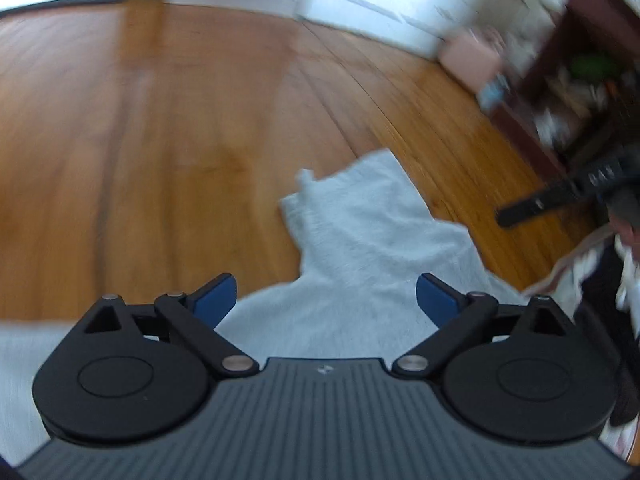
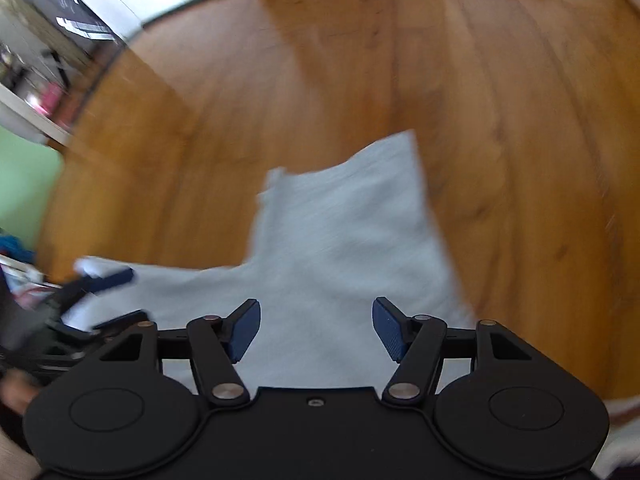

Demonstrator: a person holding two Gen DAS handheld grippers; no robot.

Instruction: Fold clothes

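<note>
Left wrist camera shows me a big wooden table [image 1: 160, 120] with a shiny, orange-brown top and long grain lines. Its round edge has a dark rim. Past it I see bright white walls, and on the right a dark brown shelf [image 1: 580, 92] full of small things, too blurry to name.

A pale blue-grey piece of clothing [image 1: 360, 240] lies flat on the wood. It looks soft and a bit fuzzy. One part sticks out like a wide sleeve with a straight end.

My left gripper [image 1: 326, 300] hangs over the cloth with its two blue pads wide apart, holding nothing. I also spot the black tip of my right gripper [image 1: 560, 196] at the far right.

From the right wrist camera, the right gripper [image 2: 316, 330] is spread wide too, above the same clothing [image 2: 340, 220], with nothing between its pads. The left gripper [image 2: 100, 296] shows at the left edge, over the cloth, blurry. A soft green wall [image 2: 24, 184] is behind it.
</note>
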